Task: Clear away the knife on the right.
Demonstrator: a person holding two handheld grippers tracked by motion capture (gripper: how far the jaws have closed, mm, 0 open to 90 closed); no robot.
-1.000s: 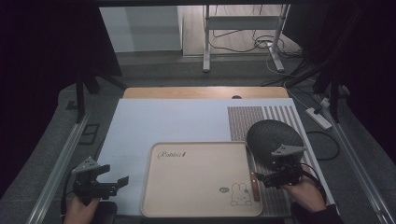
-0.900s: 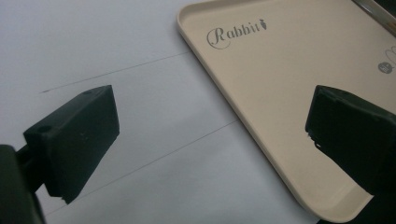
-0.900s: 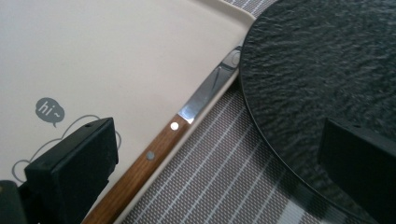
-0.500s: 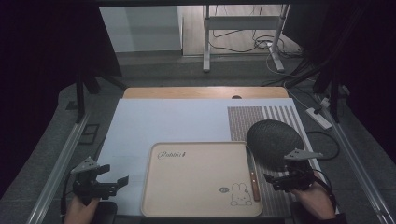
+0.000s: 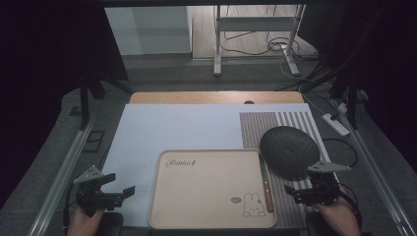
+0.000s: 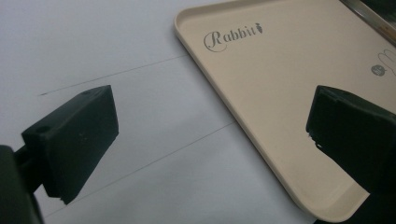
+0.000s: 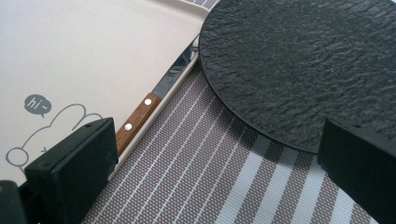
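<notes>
Right gripper (image 5: 301, 192): held just off the tray's right edge, over the striped placemat (image 5: 295, 206), jaws spread wide and gripping nothing. In the right gripper view (image 7: 217, 172), seen with bare striped cloth between the two black jaws, no contact with anything. Left jaw poised just beside the knife's wooden handle, apart from it; right jaw near the rim of the dark plate (image 7: 308, 65), also apart.

Knife (image 5: 266, 183): lay along the inner right rim of the beige tray (image 5: 206, 196), blade pointing away from the person, brown riveted handle (image 7: 138, 119) nearer the gripper. Blade end passed close beside the plate's edge; touching or not, could not be told.

Plate (image 5: 289, 150): round, black, rough-textured, resting on the placemat to the right of the tray, beyond the right gripper.

Left gripper (image 5: 119, 189): held low over the pale table cover (image 5: 162, 128), just left of the tray's near-left corner, jaws likewise wide apart and empty. In the left gripper view (image 6: 212, 140), seen straddling the tray's left rim (image 6: 243, 135): one jaw above the white cover, the other above the tray's floor. No clear contact with the tray.

Tray otherwise bare apart from printed lettering and a small rabbit drawing (image 5: 253, 205) near its right front corner.
</notes>
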